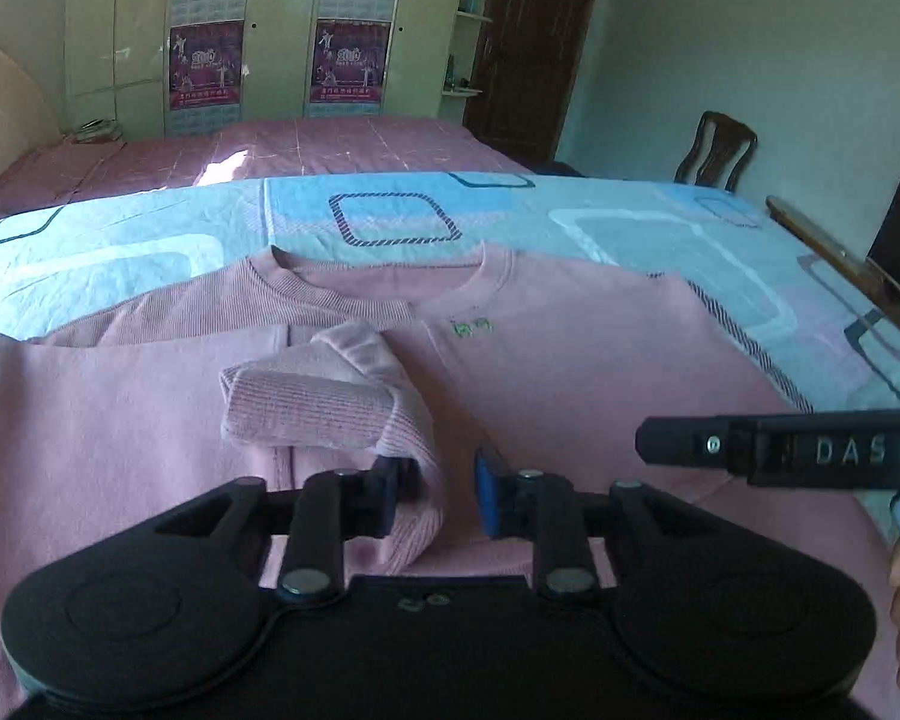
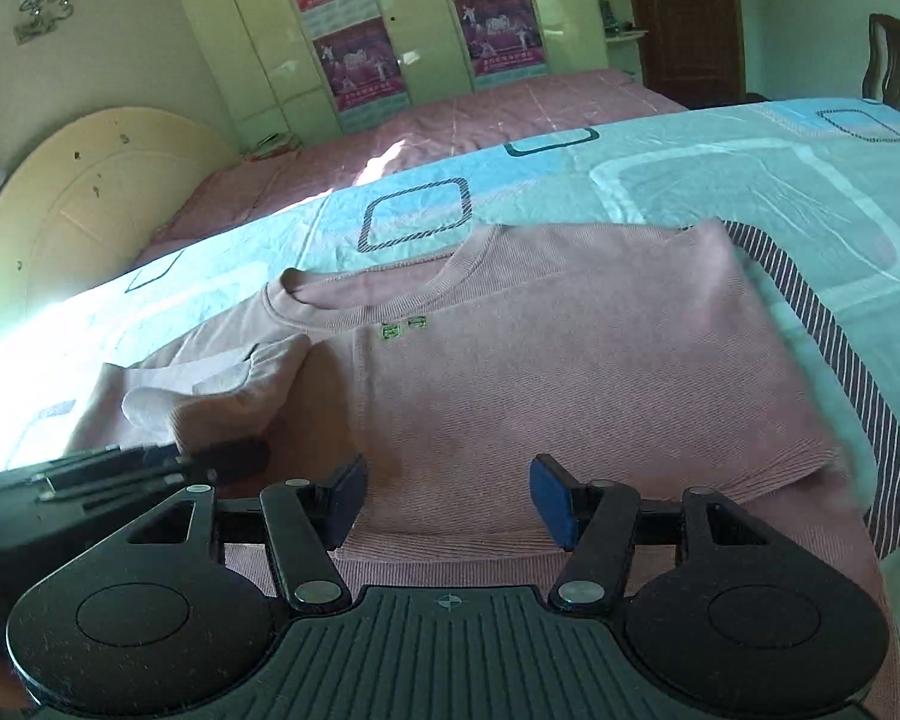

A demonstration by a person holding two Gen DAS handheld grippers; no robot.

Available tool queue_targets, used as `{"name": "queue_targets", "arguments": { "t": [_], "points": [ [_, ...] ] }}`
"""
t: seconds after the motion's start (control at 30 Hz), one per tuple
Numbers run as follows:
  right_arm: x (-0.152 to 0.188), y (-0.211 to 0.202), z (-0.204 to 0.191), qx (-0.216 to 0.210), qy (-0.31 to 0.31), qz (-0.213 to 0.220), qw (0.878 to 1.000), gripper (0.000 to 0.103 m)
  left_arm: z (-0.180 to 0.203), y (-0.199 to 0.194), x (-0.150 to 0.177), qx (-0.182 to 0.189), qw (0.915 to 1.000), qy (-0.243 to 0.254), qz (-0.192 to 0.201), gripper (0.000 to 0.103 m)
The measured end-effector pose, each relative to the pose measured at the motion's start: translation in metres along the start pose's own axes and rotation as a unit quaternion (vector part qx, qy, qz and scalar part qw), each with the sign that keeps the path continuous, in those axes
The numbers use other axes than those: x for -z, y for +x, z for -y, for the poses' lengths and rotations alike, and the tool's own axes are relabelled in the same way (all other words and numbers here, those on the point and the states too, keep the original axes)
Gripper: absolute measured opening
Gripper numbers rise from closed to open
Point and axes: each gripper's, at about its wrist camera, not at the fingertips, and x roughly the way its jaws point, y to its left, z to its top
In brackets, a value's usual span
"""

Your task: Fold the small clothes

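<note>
A pink sweater (image 1: 570,360) lies flat, front up, on a surface covered with a blue sheet (image 1: 390,204) printed with rounded squares; its collar points toward the far edge, and the hem reaches the near edge. A small green mark (image 1: 473,329) sits just below the collar, too small to read. One sleeve (image 1: 330,396) is folded across the chest, ribbed cuff uppermost. The left claw (image 1: 438,495) hangs over the lower sweater with its jaws apart; the sleeve's fabric passes between the blue pads, brushing the left one, and is not pinched. The right claw (image 2: 447,501) hovers above the hem, jaws wide apart and holding nothing. In the left wrist view its black side reads "DAS". Behind are a pink bed (image 1: 270,150) and a wardrobe (image 1: 270,30) with purple posters whose lettering is unreadable.
</note>
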Motion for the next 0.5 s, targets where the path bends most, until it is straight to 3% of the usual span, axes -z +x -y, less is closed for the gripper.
{"name": "queue_targets", "arguments": {
  "t": [0.03, 0.07, 0.23, 0.27, 0.3, 0.33, 0.5],
  "points": [
    [-0.001, 0.0, -0.001, -0.007, -0.001, 0.001, 1.0, 0.06, 0.0, -0.006, 0.002, -0.008, 0.9999, 0.006, 0.005, 0.065],
    [-0.001, 0.001, -0.005, -0.015, -0.005, 0.001, 1.0, 0.06, 0.001, -0.014, 0.004, -0.02, 0.9995, 0.013, 0.019, 0.087],
    [0.004, 0.01, -0.033, -0.056, -0.048, -0.009, 0.997, 0.062, -0.01, -0.055, 0.008, -0.07, 0.9962, 0.03, 0.042, 0.087],
    [0.007, 0.013, -0.039, -0.063, -0.059, -0.011, 0.996, 0.067, -0.02, -0.062, 0.012, -0.085, 0.9953, 0.023, 0.04, 0.087],
    [0.009, 0.014, -0.046, -0.066, -0.069, -0.013, 0.995, 0.079, -0.03, -0.066, 0.015, -0.104, 0.9938, 0.017, 0.037, 0.087],
    [0.013, 0.017, -0.055, -0.069, -0.085, -0.012, 0.994, 0.082, -0.04, -0.071, 0.019, -0.123, 0.9917, 0.01, 0.037, 0.087],
    [0.028, 0.044, -0.094, -0.048, -0.171, -0.01, 0.984, 0.082, -0.082, -0.085, 0.044, -0.203, 0.979, -0.014, 0.009, 0.083]
  ]
}}
